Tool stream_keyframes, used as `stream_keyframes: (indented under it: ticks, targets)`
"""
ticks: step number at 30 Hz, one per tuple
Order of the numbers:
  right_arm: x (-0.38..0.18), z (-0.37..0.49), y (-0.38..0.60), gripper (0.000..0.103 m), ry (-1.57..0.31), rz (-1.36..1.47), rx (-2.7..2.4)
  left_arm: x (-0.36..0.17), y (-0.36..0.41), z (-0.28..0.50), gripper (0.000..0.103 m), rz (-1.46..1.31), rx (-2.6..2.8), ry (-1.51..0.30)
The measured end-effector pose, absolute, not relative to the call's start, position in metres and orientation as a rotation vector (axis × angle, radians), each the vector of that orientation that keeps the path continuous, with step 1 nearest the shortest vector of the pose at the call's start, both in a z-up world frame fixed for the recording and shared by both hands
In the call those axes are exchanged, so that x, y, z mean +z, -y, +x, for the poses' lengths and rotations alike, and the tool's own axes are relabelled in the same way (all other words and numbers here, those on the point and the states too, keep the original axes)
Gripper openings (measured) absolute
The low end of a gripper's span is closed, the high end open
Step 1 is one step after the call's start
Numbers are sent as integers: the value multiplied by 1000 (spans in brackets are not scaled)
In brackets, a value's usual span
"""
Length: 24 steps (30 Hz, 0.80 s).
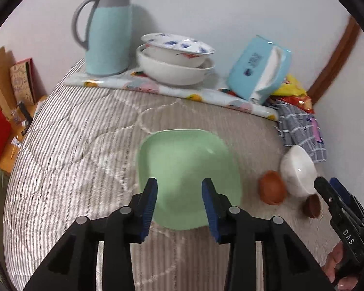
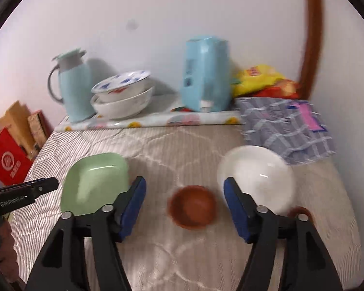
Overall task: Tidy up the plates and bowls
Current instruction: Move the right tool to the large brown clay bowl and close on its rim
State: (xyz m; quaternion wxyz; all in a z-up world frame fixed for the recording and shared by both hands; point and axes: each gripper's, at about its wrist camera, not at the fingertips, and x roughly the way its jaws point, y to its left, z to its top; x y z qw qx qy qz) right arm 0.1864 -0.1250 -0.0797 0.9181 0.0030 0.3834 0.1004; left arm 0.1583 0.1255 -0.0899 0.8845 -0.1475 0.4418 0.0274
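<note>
Soft striped quilt [image 2: 157,254] is underneath — the green plate [image 1: 186,177] or brown bowl [image 2: 193,206] could perhaps be tipped; left gripper [image 1: 179,208] and right gripper [image 2: 184,208] are held wide apart, empty.

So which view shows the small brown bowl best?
The right wrist view: the small brown bowl sits near centre, opening visible, between the open right claw fingers. The left wrist view shows it small at the right.

White letters "DAS" run along the black plastic right gripper [image 1: 327,189] at four o'clock of the left wrist view. "GenRobot.AI" stands in white on the black plastic left gripper [image 2: 46,185] at nine o'clock of the right wrist view.
</note>
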Motion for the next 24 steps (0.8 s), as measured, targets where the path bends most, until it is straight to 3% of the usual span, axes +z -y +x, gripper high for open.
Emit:
stream_keyframes:
  ticks: [12, 24]
  targets:
    - [-96, 148, 232, 77, -868, 84, 54, -90, -33, 142, 38, -244, -39, -914]
    - [-129, 147, 298, 75, -965, 137, -23, -107, 12, 156, 38, -251, -88, -956]
